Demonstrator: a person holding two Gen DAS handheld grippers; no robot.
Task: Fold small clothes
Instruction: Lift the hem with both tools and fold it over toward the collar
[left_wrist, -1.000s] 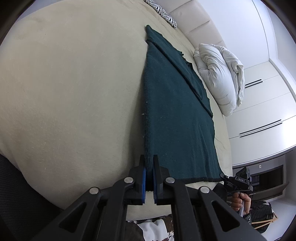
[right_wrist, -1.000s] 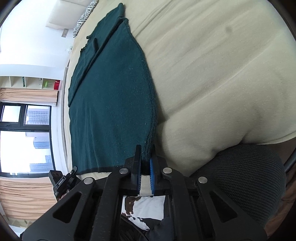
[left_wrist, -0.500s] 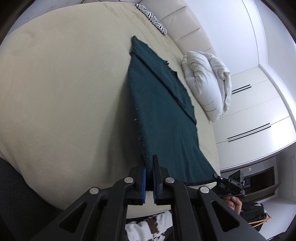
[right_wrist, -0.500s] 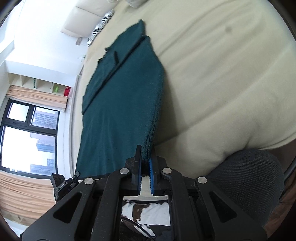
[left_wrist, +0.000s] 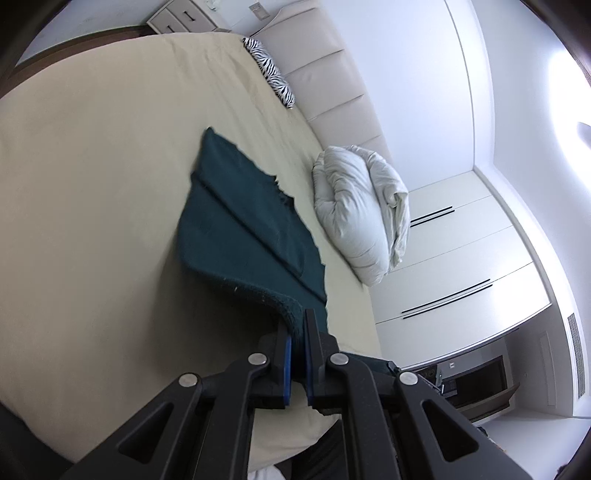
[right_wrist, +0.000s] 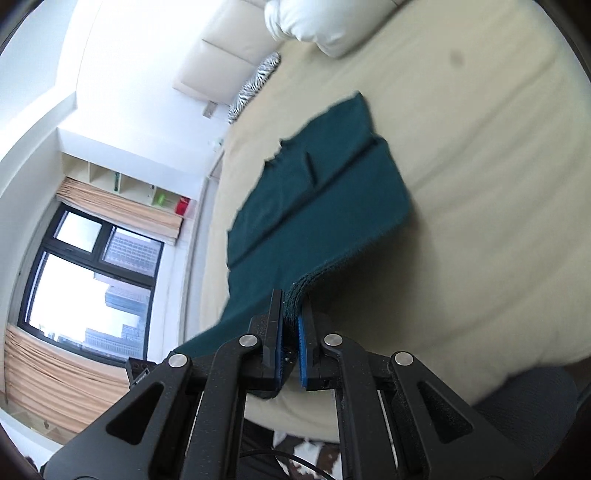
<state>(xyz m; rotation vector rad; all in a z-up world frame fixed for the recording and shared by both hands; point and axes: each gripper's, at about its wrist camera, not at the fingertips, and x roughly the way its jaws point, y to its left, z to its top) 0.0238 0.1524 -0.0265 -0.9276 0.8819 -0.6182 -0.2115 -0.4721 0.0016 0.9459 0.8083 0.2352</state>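
Note:
A dark teal garment (left_wrist: 236, 225) lies on the beige bed (left_wrist: 92, 166), folded lengthwise with a narrower layer on top. My left gripper (left_wrist: 297, 325) is shut on its near left corner and holds that corner up off the bed. In the right wrist view the same garment (right_wrist: 325, 199) shows, and my right gripper (right_wrist: 291, 306) is shut on its near right corner, also raised. The near end curves up from the bed to both grippers; the far end still rests flat.
A white bundled duvet (left_wrist: 365, 210) lies on the bed right of the garment. A zebra-print pillow (left_wrist: 271, 74) sits by the padded headboard (left_wrist: 325, 74). White wardrobes (left_wrist: 461, 266) stand beyond the bed. A window with curtains (right_wrist: 85, 280) is at the left.
Both grippers have risen and moved forward over the bed, lifting the garment's near end. The cloth, flat one second ago, now bends upward toward the far end.

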